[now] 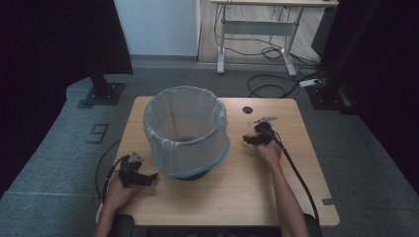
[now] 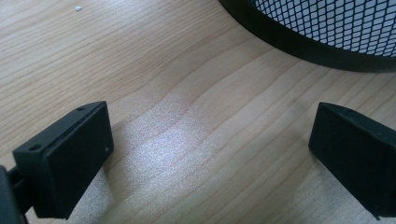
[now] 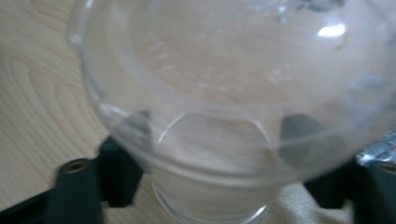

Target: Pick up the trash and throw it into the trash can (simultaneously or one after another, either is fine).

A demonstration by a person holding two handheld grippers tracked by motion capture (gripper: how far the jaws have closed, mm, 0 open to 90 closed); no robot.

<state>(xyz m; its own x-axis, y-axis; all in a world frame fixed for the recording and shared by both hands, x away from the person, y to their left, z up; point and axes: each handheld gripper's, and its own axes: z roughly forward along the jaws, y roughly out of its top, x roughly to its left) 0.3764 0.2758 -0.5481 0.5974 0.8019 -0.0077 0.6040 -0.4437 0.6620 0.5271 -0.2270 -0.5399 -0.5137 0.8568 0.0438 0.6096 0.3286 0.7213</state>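
Right claw (image 1: 248, 139) pinches a clear cup (image 3: 224, 107) right of the bin (image 1: 185, 131). Left claw (image 1: 148, 177), spread, rests near the surface's (image 1: 237, 192) near-left edge.

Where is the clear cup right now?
In the right gripper view the clear cup sits between the right gripper jaws; in the high view, right of the lined bin.

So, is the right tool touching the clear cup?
Touching. In the right gripper view, both black jaws press against the sides of the clear cup, near its base; right tool.

clear glass cup (image 3: 224, 93) | black mesh bin (image 2: 336, 28) | light woodgrain table (image 1: 247, 192)
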